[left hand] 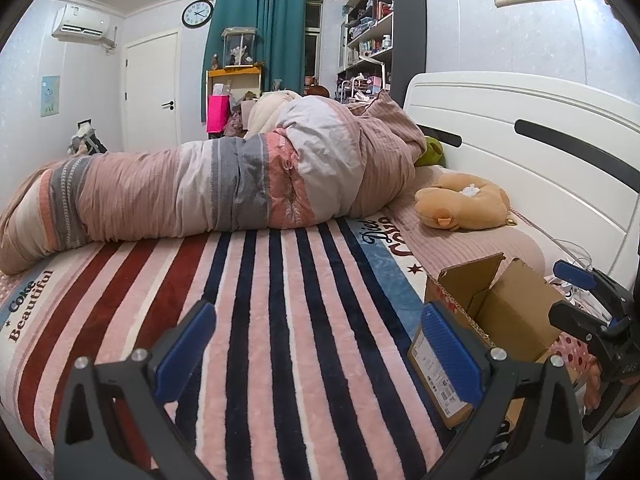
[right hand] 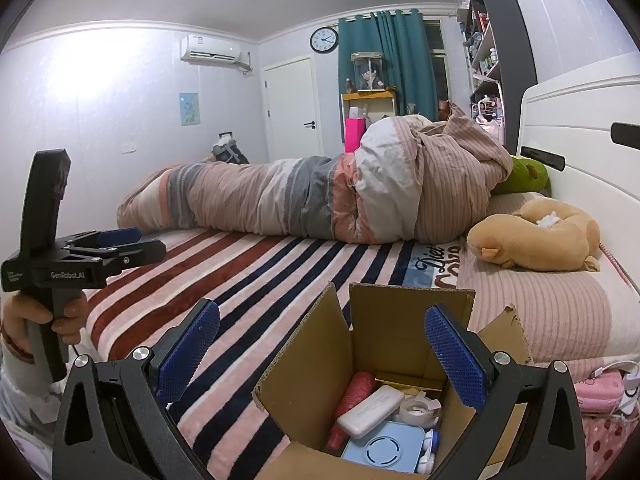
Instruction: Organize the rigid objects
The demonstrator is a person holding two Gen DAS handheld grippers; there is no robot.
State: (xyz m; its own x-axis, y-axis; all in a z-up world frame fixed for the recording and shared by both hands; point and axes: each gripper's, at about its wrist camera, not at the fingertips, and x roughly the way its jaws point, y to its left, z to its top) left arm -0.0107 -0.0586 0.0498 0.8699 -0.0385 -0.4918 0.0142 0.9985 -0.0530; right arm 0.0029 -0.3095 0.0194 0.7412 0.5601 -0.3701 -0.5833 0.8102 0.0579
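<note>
Below the right tool, whose fingers stand wide apart and hold nothing, the cardboard box sits open on the striped blanket, with a white case, a red bottle and a blue device inside. Left tool is also spread apart, empty, beside the box. Farther back lies a rolled quilt.

1. An open cardboard box stands upright on the striped bed, flaps raised.
2. Inside it lie a red bottle, a white oblong case, a tape roll and a light blue square device, packed touching.
</note>
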